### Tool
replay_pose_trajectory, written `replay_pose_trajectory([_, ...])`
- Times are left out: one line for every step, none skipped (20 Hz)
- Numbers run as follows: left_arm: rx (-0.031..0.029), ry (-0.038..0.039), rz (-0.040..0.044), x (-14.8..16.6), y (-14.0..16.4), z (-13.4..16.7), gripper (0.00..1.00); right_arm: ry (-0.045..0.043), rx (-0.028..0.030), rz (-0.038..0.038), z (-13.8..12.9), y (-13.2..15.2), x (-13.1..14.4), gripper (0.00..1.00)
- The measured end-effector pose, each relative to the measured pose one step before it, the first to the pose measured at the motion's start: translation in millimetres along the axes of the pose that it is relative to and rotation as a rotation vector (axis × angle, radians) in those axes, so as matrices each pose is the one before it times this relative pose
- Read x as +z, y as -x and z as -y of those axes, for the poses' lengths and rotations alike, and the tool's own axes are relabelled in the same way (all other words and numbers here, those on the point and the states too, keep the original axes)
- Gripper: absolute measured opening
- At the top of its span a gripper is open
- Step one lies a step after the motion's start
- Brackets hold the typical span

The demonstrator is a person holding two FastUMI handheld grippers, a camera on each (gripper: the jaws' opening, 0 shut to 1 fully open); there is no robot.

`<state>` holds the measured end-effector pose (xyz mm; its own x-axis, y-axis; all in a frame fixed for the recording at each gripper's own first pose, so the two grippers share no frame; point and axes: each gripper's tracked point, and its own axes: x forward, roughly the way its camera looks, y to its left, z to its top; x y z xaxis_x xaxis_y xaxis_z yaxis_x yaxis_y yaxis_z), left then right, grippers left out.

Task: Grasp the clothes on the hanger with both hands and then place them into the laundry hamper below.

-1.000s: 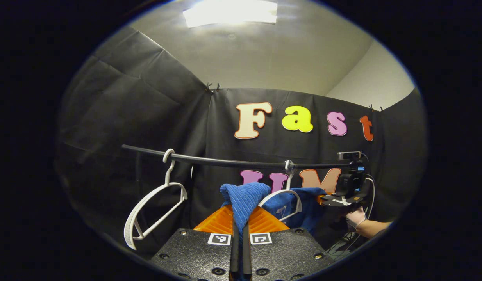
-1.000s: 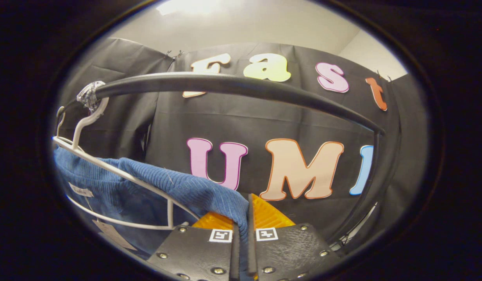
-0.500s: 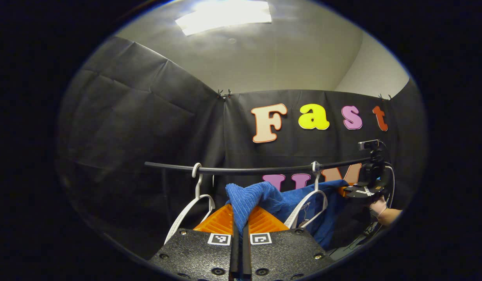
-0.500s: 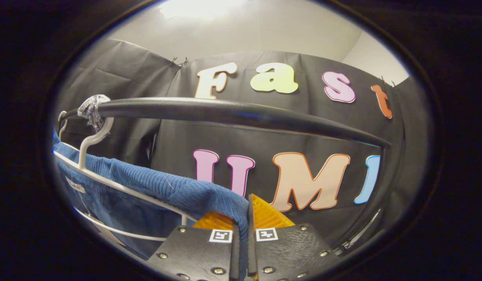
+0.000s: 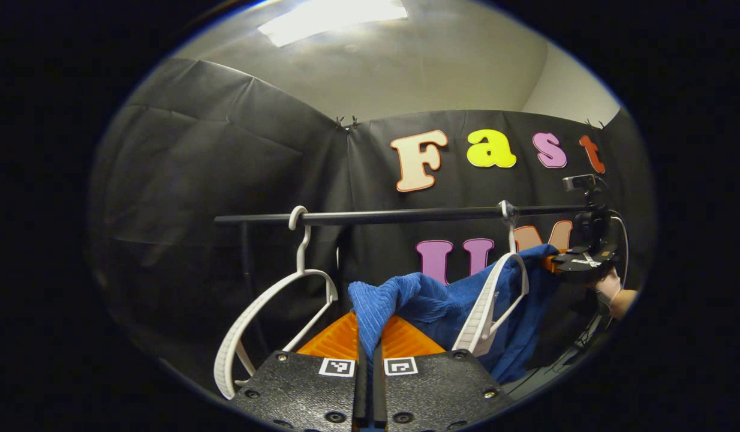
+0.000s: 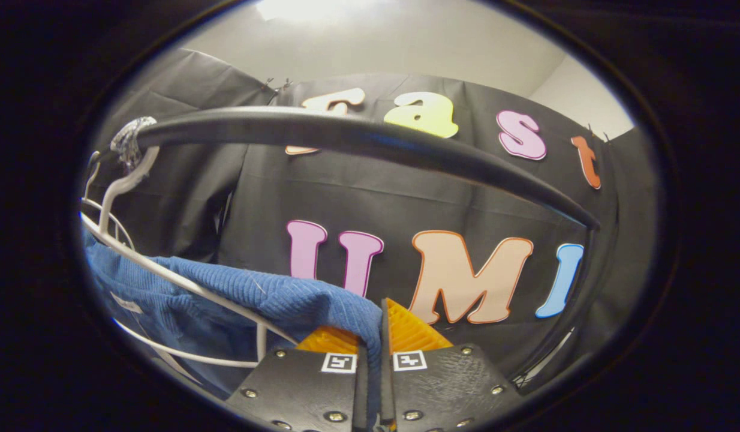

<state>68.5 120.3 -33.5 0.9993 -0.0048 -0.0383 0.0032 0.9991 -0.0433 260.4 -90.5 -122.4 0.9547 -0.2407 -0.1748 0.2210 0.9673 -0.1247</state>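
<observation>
Between both grippers' fingers, blue garment (image 5: 442, 300)

Left gripper view: below rail (image 5: 406, 214), facing wall, mid-range. Right gripper view: close under rail (image 6: 370, 141), angled up. Shared: rail, garment (image 5: 442, 300), hanger (image 6: 184, 288).

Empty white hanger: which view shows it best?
Left gripper view. The empty white hanger hangs whole from the black rail, left of the blue garment, from hook down to its lower arm. In the right gripper view a thin white sliver at the far left edge may be its hook; I cannot tell.
</observation>
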Motion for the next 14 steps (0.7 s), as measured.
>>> replay_pose_trajectory([-0.00745, 0.02501, 0.00409, -7.35, -6.03, 0.17, 0.03, -0.00333, -0.00618, -0.01182, 1.63, -5.08, -5.16, 0.08])
replay_pose_trajectory([-0.00687, 0.03308, 0.00654, -5.42, -6.76, -0.68, 0.04, -0.00405, -0.00528, -0.01298, 1.04, -4.06, -5.57, 0.08])
replay_pose_trajectory([-0.00751, 0.03094, -0.00760, -8.90, -6.36, 0.37, 0.04, 0.00084, -0.00556, -0.01282, 1.10, -4.49, -6.47, 0.03])
replay_pose_trajectory([-0.00384, 0.02328, -0.01060, -8.28, -5.04, 0.43, 0.04, 0.00670, -0.00428, -0.01847, -0.03, -3.18, -8.49, 0.08])
replay_pose_trajectory([-0.00575, 0.01385, -0.00654, -7.98, -3.81, 0.72, 0.04, 0.01337, -0.00640, -0.01510, 0.75, -2.82, -7.15, 0.08])
replay_pose_trajectory([-0.00784, 0.00232, -0.00445, -6.99, -3.37, 1.58, 0.04, 0.01910, -0.01030, -0.01080, 1.70, -1.23, -7.19, 0.08])
replay_pose_trajectory([-0.01163, -0.00529, -0.00474, -7.72, -4.12, 2.31, 0.04, 0.00951, -0.00777, -0.01353, 3.71, -3.04, -7.16, 0.08])
replay_pose_trajectory([-0.00620, -0.00681, -0.01780, -9.61, -3.81, 1.93, 0.04, -0.00347, -0.00051, -0.01431, 1.21, -2.86, -7.94, 0.08])
replay_pose_trajectory([-0.00538, -0.00234, -0.02005, -10.84, -2.33, 1.68, 0.04, -0.00976, -0.00898, -0.01651, 2.13, -0.90, -6.84, 0.08])
replay_pose_trajectory([-0.00341, 0.00570, -0.01326, -8.21, -1.31, 1.13, 0.04, -0.00628, -0.00717, -0.01998, 1.79, -0.92, -10.01, 0.08])
replay_pose_trajectory([-0.00223, 0.00978, -0.01365, -8.21, -1.42, 1.29, 0.04, -0.00781, -0.00856, -0.01044, 3.09, -0.49, -5.32, 0.08])
replay_pose_trajectory([-0.00176, 0.00977, -0.01466, -8.32, -2.14, 1.93, 0.04, -0.00535, -0.00855, -0.00813, 4.16, 0.71, -5.92, 0.08])
replay_pose_trajectory([-0.00487, 0.00947, -0.01064, -7.33, -2.99, 0.86, 0.04, -0.00137, -0.00955, -0.00922, 3.98, 1.36, -5.76, 0.08])
replay_pose_trajectory([-0.00325, 0.00698, -0.01422, -6.78, 0.17, 0.57, 0.04, 0.00014, -0.00815, -0.00605, 3.27, 1.59, -8.04, 0.08])
